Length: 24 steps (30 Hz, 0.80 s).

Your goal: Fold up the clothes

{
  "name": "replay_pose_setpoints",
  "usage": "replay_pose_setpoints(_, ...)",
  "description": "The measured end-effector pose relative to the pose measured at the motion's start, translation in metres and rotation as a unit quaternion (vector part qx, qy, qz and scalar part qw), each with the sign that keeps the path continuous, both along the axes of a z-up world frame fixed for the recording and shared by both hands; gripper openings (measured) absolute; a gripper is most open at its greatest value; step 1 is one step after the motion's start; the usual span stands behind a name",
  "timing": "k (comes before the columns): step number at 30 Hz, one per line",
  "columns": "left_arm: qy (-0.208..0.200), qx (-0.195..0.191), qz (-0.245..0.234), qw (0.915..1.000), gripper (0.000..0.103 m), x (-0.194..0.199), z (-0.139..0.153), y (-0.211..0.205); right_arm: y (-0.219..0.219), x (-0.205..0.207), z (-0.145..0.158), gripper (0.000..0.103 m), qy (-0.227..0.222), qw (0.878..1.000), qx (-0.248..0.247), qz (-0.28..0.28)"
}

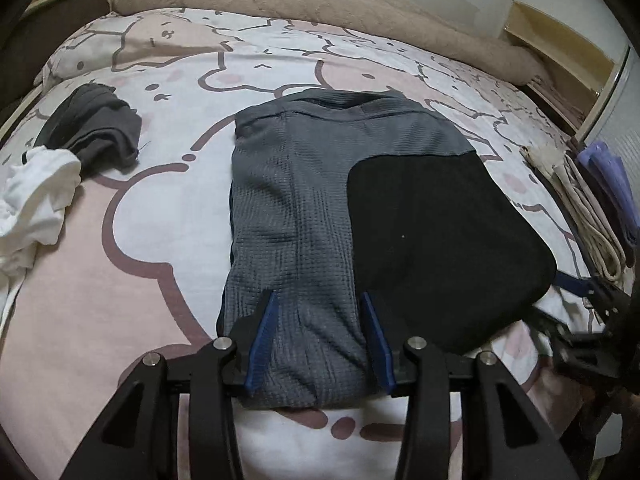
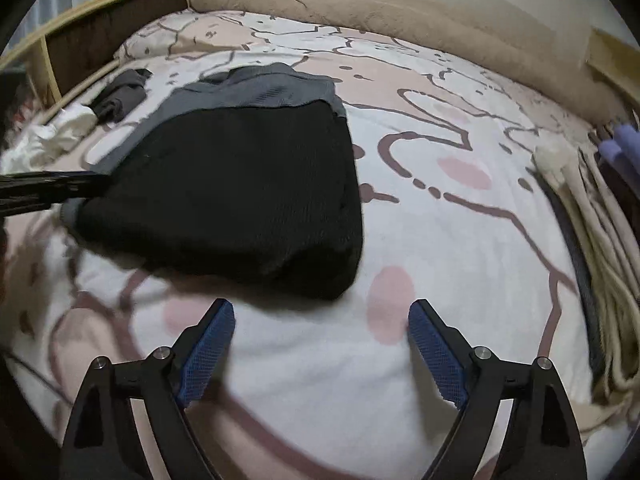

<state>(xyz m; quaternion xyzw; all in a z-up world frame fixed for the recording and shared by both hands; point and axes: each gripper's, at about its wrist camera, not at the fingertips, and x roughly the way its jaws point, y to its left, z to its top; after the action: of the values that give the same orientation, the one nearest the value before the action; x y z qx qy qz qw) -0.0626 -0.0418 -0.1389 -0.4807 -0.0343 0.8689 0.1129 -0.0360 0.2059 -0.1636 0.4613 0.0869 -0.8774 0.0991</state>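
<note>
1. The left gripper [image 1: 318, 300] was seen nearest the lens, its jaws spread apart over the near hem of a folded grey and black garment [image 1: 304, 208], with one blue pad [image 1: 264, 344] resting on the grey fabric; whether the cloth was pinched could not be told.
2. The right gripper [image 2: 322, 308] was held just short of the garment [image 2: 240, 200], jaws wide with nothing between them, above the bedsheet [image 2: 460, 260].
3. The garment was laid flat at the middle of the bed, its grey waffle-knit half to the left and its black panel [image 1: 440, 240] to the right.
4. A crumpled white cloth [image 1: 36, 200] and a dark grey bundle [image 1: 100, 128] were left touching each other, well apart from the garment on the left.
5. Stacked cream and purple folded clothes [image 1: 588, 208] were ranged along the right edge of the bed.
6. A tan fleece blanket [image 1: 320, 0] was bunched along the far side of the bed.
</note>
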Motion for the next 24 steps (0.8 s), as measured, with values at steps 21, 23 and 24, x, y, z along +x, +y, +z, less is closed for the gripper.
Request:
replay_pose_setpoints(21,0.112,-0.09,-0.047,0.9884,0.062,0.012,0.04,-0.014,0.082,-0.008,0.023,0.01,0.004,0.994,0.083,-0.065)
replay_pose_setpoints(23,0.138,-0.127,-0.086,0.9785,0.062,0.027,0.049,-0.012,0.07,0.002,0.026,0.01,0.011,0.994,0.1,-0.037)
replay_pose_setpoints(24,0.152,-0.153,-0.117,0.9694,0.062,0.038,0.05,-0.008,0.062,0.007,0.028,0.01,0.016,0.994,0.109,-0.019)
